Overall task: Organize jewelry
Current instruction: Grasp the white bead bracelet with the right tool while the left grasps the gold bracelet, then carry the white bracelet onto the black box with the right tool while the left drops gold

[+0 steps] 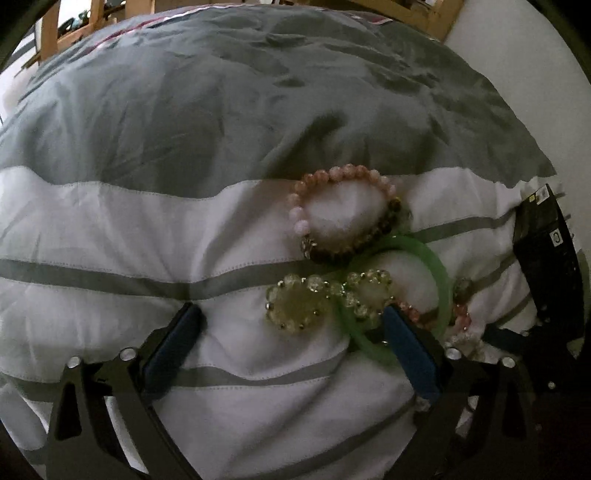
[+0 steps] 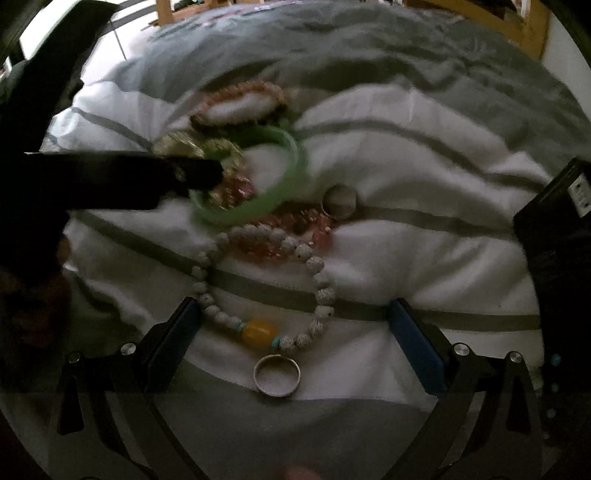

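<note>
Jewelry lies in a heap on a striped white and grey duvet (image 1: 110, 229). In the left wrist view a pink bead bracelet (image 1: 340, 177) lies farthest, a green bangle (image 1: 439, 280) under it, and a clear yellow crystal bracelet (image 1: 295, 306) in front. My left gripper (image 1: 291, 321) is open, its right finger (image 1: 410, 350) resting over the green bangle. In the right wrist view my right gripper (image 2: 291, 314) is open around a white bead bracelet (image 2: 321, 280) with a yellow bead (image 2: 258, 334). A silver ring (image 2: 277, 374) lies just in front. The left gripper reaches in from the left over the green bangle (image 2: 258, 210).
A black box (image 2: 557, 229) stands at the right edge of the duvet; it also shows in the left wrist view (image 1: 546, 251). A second silver ring (image 2: 338, 201) and a pink crystal bracelet (image 2: 288, 225) lie behind the white beads. Wooden furniture (image 1: 417, 14) stands beyond the bed.
</note>
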The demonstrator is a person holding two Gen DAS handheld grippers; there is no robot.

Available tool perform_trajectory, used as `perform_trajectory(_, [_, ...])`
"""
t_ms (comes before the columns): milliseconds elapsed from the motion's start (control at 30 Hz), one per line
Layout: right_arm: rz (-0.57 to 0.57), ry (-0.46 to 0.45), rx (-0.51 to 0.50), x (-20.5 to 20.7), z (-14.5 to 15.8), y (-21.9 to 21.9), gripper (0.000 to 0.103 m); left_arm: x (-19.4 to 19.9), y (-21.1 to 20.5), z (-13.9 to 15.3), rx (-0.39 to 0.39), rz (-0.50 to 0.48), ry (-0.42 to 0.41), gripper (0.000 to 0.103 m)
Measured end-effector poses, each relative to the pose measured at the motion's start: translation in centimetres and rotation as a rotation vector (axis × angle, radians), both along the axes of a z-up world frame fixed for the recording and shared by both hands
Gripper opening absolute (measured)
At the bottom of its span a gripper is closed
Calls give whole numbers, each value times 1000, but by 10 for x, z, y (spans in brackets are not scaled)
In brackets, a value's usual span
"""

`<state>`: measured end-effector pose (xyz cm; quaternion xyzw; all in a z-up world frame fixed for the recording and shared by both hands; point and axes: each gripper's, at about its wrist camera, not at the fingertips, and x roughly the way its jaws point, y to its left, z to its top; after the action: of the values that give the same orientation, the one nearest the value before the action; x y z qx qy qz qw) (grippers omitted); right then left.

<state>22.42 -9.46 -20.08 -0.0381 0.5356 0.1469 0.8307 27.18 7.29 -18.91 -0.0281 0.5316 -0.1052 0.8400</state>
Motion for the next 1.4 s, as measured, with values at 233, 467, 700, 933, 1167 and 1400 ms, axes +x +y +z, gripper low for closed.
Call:
perform_trajectory(233, [-26,-71,107,-7,20,-13,81,-5,0,17,42,16,-49,37])
perform_trajectory(467, [-91,-74,179,-5,36,-35,20,-1,14,30,-24,80,-39,8])
perform_trajectory(700, [-61,-204,246,-24,73,-38,9,-26,10,70,-51,63,-135,7])
perform_trajectory(933, [-93,-204,320,-28,86,-48,9,-46,19,91,-104,72,-164,7])
perform_trajectory(1167, [-75,-279,359,-46,118,-52,9,-64,23,109,-108,72,-189,7])
perform_trajectory(1400, [-96,-337,354,-64,157,-68,9,-80,13,140,-109,25,-219,7])
